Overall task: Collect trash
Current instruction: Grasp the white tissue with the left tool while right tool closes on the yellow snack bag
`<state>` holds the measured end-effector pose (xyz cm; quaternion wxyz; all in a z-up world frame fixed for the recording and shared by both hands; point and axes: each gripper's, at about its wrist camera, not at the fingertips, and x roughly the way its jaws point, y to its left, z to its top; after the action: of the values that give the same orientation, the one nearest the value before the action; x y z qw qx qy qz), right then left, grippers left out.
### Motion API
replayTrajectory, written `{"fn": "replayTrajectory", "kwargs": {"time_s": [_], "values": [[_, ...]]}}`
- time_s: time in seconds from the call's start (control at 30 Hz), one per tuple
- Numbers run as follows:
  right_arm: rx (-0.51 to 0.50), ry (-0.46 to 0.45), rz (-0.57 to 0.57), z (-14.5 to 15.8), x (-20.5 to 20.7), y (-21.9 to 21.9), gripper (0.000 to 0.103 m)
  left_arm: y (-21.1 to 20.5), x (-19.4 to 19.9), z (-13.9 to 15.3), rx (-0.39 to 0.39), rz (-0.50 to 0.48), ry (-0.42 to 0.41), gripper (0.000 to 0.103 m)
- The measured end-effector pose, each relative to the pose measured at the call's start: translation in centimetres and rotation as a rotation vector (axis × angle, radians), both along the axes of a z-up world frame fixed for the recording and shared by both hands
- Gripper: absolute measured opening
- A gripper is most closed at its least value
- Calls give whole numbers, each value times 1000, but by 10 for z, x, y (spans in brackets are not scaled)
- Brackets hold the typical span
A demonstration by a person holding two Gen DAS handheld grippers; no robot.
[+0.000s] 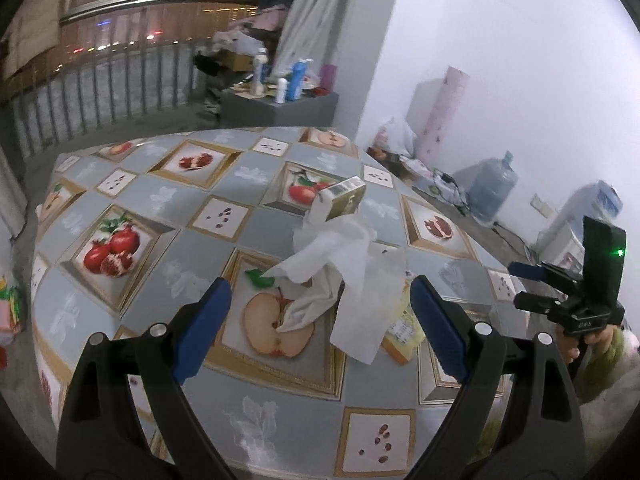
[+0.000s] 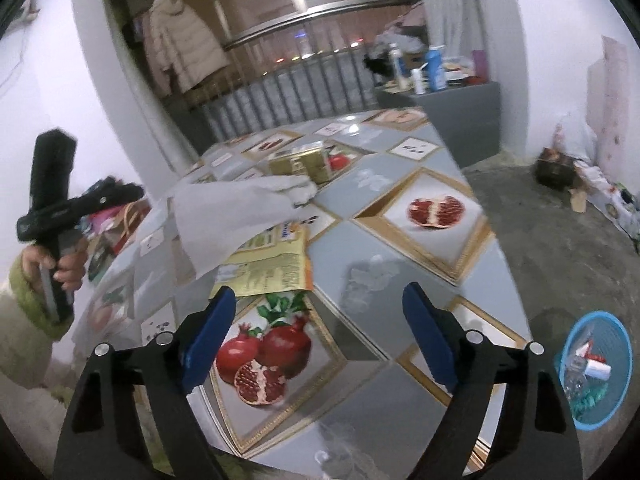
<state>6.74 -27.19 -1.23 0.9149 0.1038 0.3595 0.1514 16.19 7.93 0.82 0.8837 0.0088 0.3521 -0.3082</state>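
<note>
Lying crumpled in the middle of the table, the white tissue drapes over a yellow wrapper so that only that wrapper's lower edge shows, and behind it a gold carton stands tilted, its print too blurred to read. The left gripper hangs above the tissue with jaws spread and nothing between them, while the right gripper is likewise released and empty over the fruit-patterned cloth. A blue basket on the floor holds scraps, cut off by the frame's dark rim.
</note>
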Motion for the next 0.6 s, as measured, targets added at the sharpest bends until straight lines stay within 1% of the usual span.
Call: {"fn": "replayTrajectory", "kwargs": {"time_s": [0.1,0.27,0.5,0.6], "values": [[-6,19,44,-4,10,10,74,-6,9,-1,5,-33,2,87],[-11,69,80,-16,28,25,66,-17,26,-4,12,-70,7,87],[19,121,74,-28,45,30,56,-31,42,-13,42,-111,20,86],[27,136,72,-32,51,33,53,-36,48,-17,57,-116,23,80]]}}
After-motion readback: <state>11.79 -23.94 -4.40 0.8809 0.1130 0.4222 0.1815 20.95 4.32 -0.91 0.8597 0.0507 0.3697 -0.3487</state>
